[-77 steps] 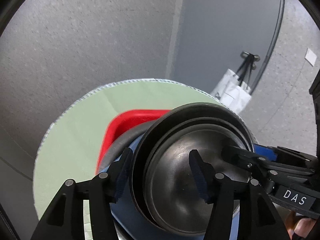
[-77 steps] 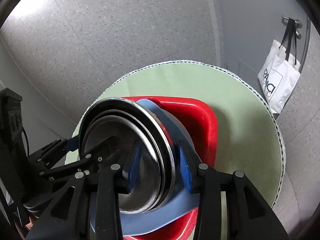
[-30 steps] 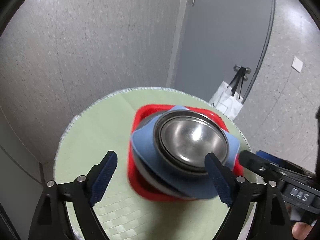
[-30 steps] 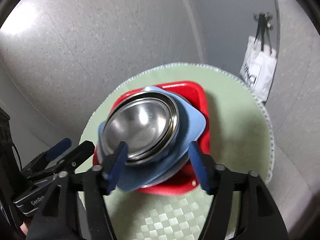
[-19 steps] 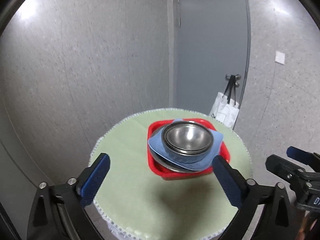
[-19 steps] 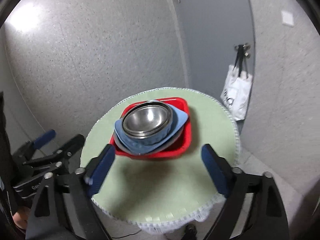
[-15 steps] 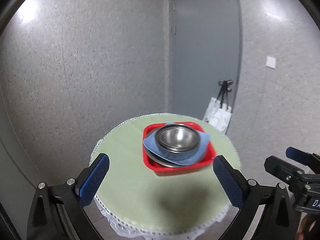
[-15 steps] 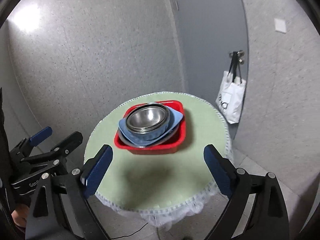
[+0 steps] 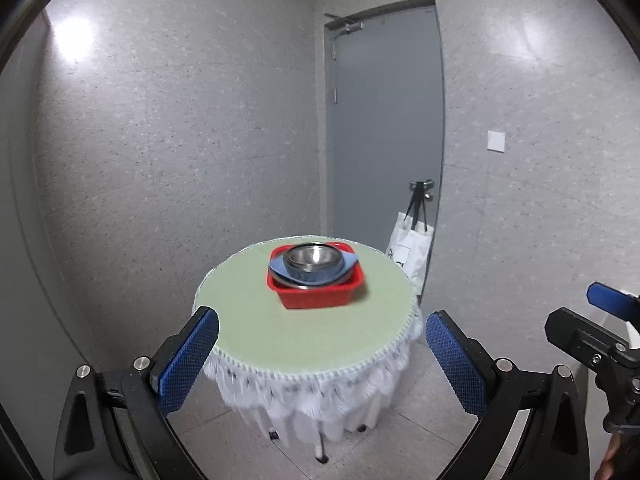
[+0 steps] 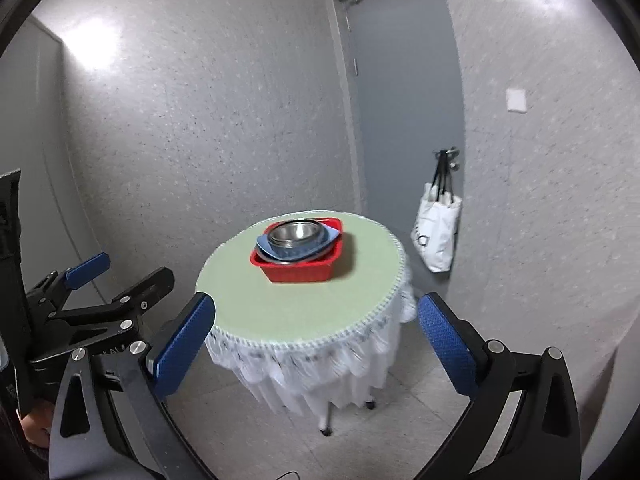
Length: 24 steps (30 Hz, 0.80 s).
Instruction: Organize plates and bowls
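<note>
Two grippers, both well apart from the round green surface (image 9: pixel 304 328): left gripper (image 9: pixel 320 354) with jaws spread wide, nothing between them; right gripper (image 10: pixel 316 340) with jaws opening, likewise holding nothing. Red tray (image 9: pixel 320 298) toward the far side of the surface — blue plate (image 9: pixel 316 276) and steel bowls (image 9: pixel 314 256) stacked inside. White tote bag (image 10: pixel 438 236) hung from door handle.

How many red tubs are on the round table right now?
1. The red tub sits toward the far side of the green round table, holding a blue plate and nested steel bowls. Nothing else red shows on the table.
</note>
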Each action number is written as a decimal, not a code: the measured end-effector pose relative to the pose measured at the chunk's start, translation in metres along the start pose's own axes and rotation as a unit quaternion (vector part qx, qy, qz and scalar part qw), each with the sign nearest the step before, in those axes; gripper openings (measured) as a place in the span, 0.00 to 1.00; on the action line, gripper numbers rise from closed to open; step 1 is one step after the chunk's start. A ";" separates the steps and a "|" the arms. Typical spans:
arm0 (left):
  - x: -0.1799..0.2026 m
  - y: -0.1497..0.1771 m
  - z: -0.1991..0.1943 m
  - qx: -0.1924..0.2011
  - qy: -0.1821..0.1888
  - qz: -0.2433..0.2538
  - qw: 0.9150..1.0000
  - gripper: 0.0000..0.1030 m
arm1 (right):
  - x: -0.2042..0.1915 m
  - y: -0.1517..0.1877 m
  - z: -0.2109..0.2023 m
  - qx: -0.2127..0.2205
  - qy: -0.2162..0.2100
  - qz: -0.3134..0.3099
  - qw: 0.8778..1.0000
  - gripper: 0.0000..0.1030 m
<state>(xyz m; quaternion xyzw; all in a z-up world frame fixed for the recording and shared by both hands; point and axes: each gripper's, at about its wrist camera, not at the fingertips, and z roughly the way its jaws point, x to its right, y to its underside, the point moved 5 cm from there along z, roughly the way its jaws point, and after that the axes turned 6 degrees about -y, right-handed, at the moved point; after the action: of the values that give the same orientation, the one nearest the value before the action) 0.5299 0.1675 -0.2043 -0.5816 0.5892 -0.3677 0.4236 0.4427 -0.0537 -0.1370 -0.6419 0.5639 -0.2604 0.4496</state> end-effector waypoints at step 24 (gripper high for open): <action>0.073 0.094 -0.370 0.060 0.004 0.007 0.998 1.00 | -0.031 0.079 -0.278 0.049 0.016 -0.010 0.999 1.00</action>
<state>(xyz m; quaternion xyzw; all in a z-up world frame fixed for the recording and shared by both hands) 0.1548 0.0775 -0.1594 -0.5497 0.5715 -0.4017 0.4581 0.1626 -0.0993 -0.0725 -0.6202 0.5514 -0.3025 0.4688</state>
